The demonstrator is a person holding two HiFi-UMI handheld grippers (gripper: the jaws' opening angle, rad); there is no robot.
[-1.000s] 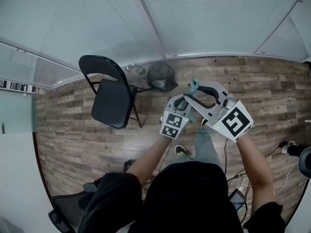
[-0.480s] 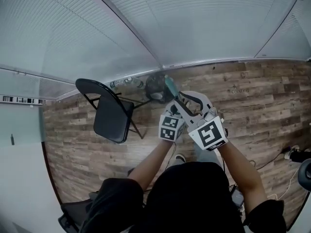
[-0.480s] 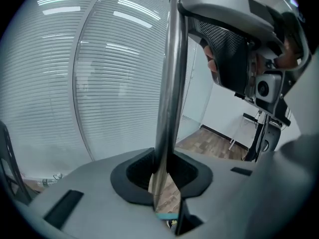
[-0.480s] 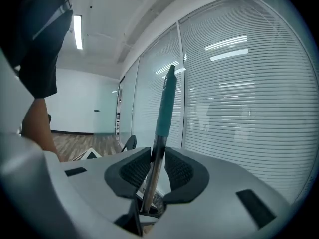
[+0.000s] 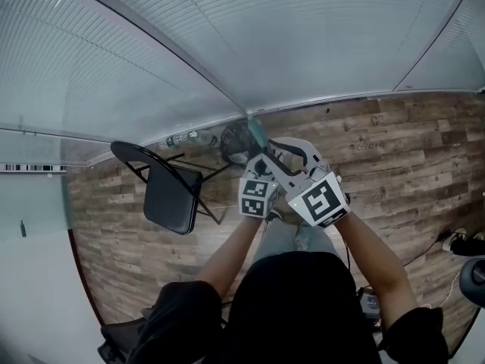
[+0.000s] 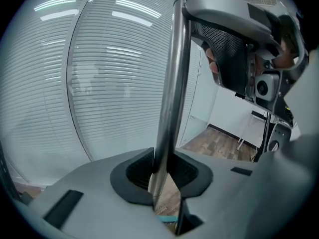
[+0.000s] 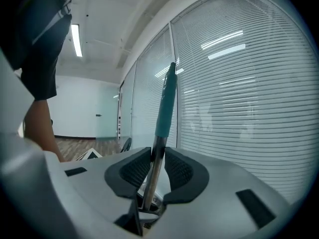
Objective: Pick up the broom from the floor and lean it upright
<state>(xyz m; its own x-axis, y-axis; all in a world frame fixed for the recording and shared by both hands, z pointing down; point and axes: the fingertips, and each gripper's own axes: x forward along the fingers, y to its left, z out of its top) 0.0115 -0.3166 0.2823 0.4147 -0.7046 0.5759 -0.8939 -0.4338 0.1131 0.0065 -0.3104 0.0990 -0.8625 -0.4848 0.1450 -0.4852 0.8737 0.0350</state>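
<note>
The broom's metal handle [image 6: 169, 83] stands nearly upright, and the broom head is hidden. Its teal grip [image 5: 256, 133] pokes up past both grippers, close to the glass wall with blinds. My left gripper [image 5: 261, 164] is shut on the bare metal shaft, which runs between its black pads [image 6: 137, 171]. My right gripper [image 5: 277, 150] holds the shaft higher up, just under the teal grip [image 7: 166, 103]. Its pads [image 7: 179, 171] press the metal tube [image 7: 153, 171], and its jaws have been closing tighter on it.
A black folding chair [image 5: 170, 192] stands to the left on the wood floor. A black wire wastebasket [image 5: 235, 139] and plastic bottles [image 5: 193, 137] sit at the foot of the glass wall [image 5: 303, 44]. Cables and a shoe [image 5: 458, 241] lie at the right.
Both grippers have carried the broom handle left and toward the glass wall. The teal grip now stands over the wastebasket by the wall's base.
</note>
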